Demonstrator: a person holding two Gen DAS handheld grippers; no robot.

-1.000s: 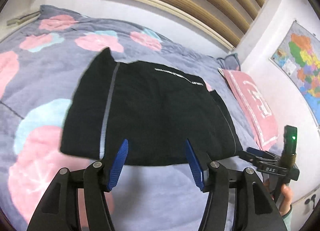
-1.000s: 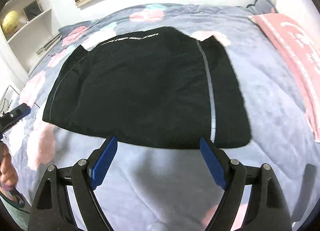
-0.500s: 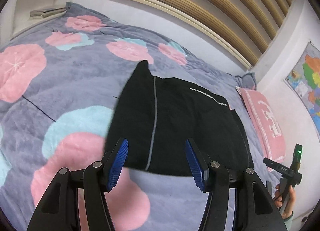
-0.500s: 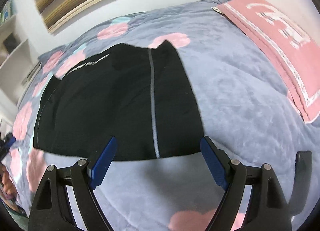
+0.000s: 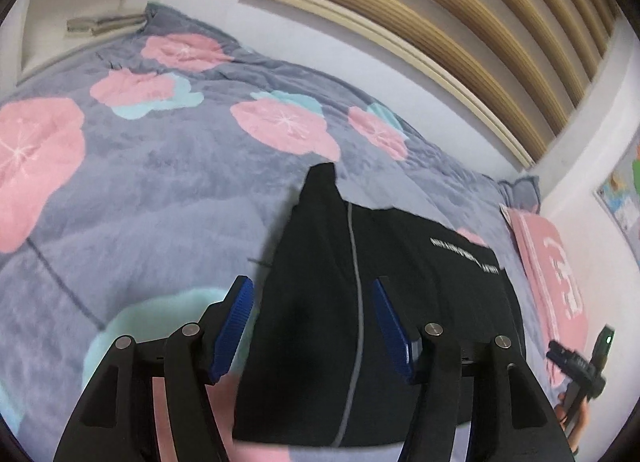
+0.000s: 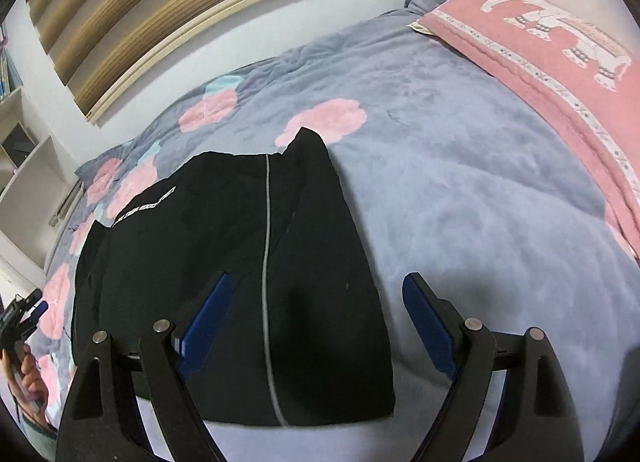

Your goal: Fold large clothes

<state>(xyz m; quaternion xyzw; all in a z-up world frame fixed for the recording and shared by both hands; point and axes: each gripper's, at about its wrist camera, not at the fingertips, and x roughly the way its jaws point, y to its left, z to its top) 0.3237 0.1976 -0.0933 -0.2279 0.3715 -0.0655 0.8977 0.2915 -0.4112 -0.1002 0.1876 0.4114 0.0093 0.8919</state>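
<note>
A black garment [image 5: 400,314] with thin grey stripes and small white lettering lies folded flat on the bed; it also shows in the right wrist view [image 6: 224,262]. My left gripper [image 5: 314,330] is open and empty, hovering over the garment's left end, one grey stripe between its blue pads. My right gripper [image 6: 316,326] is open and empty, over the garment's right end, straddling the other stripe and the right edge. Each gripper shows at the edge of the other's view: the right one [image 5: 580,366], the left one [image 6: 20,310].
The grey bedspread [image 5: 160,190] with pink and teal flowers covers the bed. A pink pillow [image 6: 560,50] lies at the right. A slatted wooden panel [image 5: 440,2] and white wall stand behind. Shelves [image 6: 20,150] stand at the far left.
Both grippers have moved outward to the garment's two ends and closer over it; the left view swung left, the right view swung right. Both stay open.
</note>
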